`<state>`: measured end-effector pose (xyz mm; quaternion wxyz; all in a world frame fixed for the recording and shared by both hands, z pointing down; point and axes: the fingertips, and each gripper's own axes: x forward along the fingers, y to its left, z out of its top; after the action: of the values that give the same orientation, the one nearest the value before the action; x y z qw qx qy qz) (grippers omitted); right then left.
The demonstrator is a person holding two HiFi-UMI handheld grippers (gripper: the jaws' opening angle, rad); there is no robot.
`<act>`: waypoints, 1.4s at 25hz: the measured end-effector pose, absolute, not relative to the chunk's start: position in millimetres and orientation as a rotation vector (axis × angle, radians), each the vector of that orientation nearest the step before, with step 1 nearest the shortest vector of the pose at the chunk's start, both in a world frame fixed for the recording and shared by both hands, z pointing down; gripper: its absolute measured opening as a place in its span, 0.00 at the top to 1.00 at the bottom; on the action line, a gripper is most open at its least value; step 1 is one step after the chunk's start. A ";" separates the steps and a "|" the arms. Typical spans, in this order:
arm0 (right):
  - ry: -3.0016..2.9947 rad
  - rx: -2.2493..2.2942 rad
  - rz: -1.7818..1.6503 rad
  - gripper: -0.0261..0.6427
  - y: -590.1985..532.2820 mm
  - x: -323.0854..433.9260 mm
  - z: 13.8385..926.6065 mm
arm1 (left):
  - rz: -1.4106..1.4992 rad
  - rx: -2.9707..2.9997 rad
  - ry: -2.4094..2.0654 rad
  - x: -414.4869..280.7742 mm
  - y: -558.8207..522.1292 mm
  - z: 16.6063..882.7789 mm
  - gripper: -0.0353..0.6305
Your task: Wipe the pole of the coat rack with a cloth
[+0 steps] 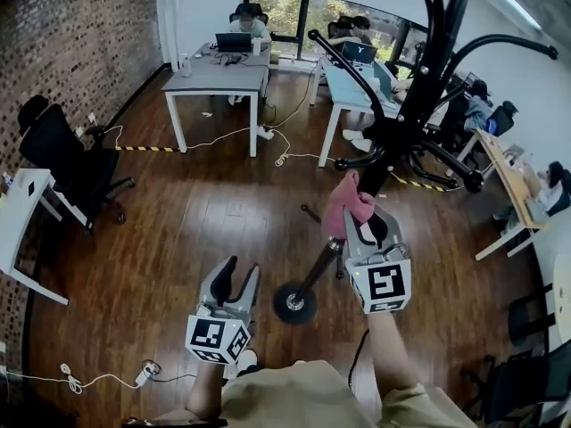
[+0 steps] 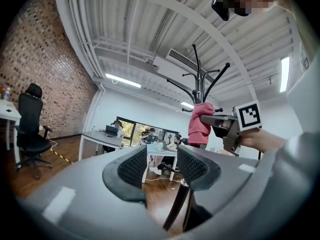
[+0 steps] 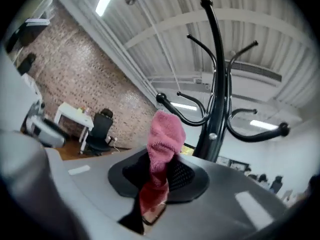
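1. Over a wooden floor (image 1: 178,212), the right tool (image 1: 359,228) is clamped on a pink cloth (image 1: 346,201). The left tool (image 1: 239,285) hangs with its jaws apart and empty.
2. The cloth sits just beside the black coat rack pole (image 1: 430,61), above its round base (image 1: 294,303).
3. A grey counter (image 1: 214,80), an office chair (image 1: 62,163) and a brick wall (image 1: 80,34) stand well apart.

the dark wooden floor (image 1: 205,212) carries the coat rack's round black base (image 1: 293,303), a grey desk (image 1: 217,78) and a black office chair (image 1: 67,163). white cables (image 1: 223,136) and a yellow-black tape strip (image 1: 143,148) lie on it near the desk.
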<state>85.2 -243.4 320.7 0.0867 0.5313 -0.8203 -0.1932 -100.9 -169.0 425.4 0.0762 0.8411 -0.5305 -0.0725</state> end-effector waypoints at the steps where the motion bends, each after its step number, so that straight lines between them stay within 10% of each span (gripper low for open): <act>1: -2.491 1.606 -0.504 0.86 -251.3 76.7 316.9 | -0.228 2.522 -1.583 -103.0 -169.9 428.7 0.67; 18: -1.870 2.037 -0.172 0.86 -311.4 120.6 363.6 | -0.264 2.499 -1.513 -112.6 -173.2 434.3 0.69; 35: -1.919 2.435 0.928 0.86 -335.2 110.0 529.5 | -0.260 2.465 -1.463 -131.3 -160.6 448.3 0.70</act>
<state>110.0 -335.2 529.5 -0.0472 0.7515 -0.5924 0.2866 -131.3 -160.6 448.3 0.1314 0.8490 -0.5039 -0.0895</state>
